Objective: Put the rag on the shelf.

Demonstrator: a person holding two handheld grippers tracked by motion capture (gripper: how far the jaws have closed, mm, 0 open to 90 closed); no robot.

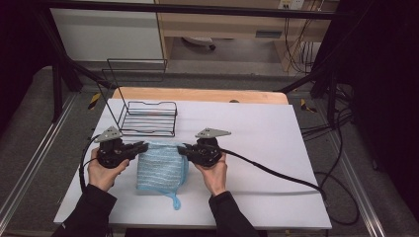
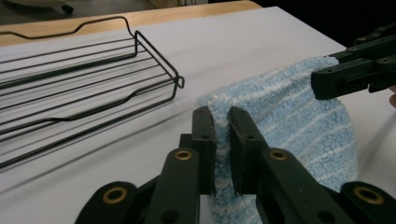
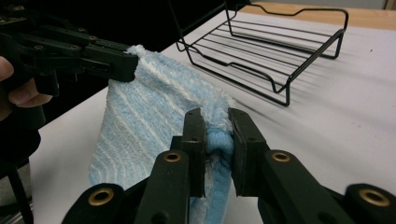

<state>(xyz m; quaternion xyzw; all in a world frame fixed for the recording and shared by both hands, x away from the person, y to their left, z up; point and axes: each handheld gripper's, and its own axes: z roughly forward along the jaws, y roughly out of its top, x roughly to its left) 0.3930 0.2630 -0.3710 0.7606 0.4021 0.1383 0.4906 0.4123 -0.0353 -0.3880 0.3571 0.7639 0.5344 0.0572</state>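
Note:
A light blue striped towel [image 1: 160, 169] lies folded on the white table, its far edge lifted between the two grippers. My left gripper [image 1: 142, 147] is shut on the towel's far left corner [image 2: 222, 122], with fabric pinched between its jaws [image 2: 221, 140]. My right gripper [image 1: 182, 149] is shut on the far right corner, with the towel's thick hem [image 3: 217, 140] squeezed between the pads. The towel [image 3: 140, 126] sags between both grips. A small loop [image 1: 174, 201] trails from the towel's near edge.
A black wire rack [image 1: 148, 117] stands just behind the towel on the white table cover [image 1: 257, 148], close to the grippers [image 2: 88, 88] [image 3: 275, 56]. A taller wire frame [image 1: 136, 71] rises behind it. A black cable [image 1: 276, 173] runs right from the right gripper.

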